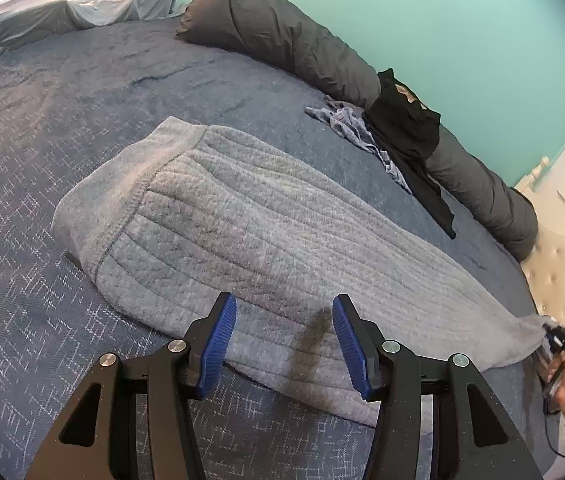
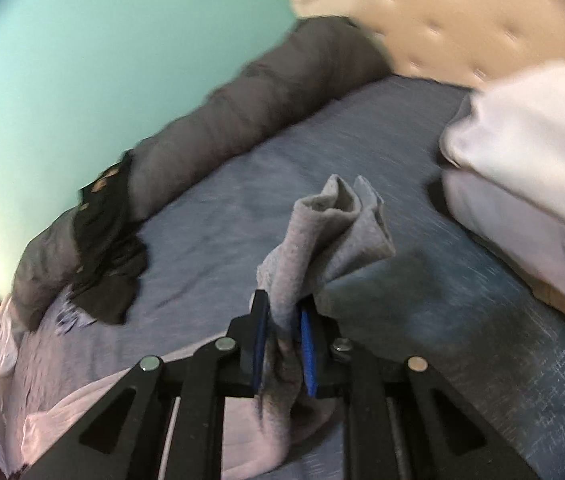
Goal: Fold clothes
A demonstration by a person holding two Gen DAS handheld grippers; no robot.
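Already the right gripper (image 2: pixel 284 344) pinches the grey ribbed knit garment's (image 1: pixel 242 232) bunched corner; the cloth could slip out, while the left gripper (image 1: pixel 284 344) hangs spread above it.

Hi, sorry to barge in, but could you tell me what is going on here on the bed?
A person with a handheld gripper in each hand is folding a grey fleece garment spread on the blue bedspread. The right gripper is shut on one bunched end of it, raised off the bed. The left gripper hovers open over the near edge, holding nothing. A black garment lies against the dark grey bolster behind.
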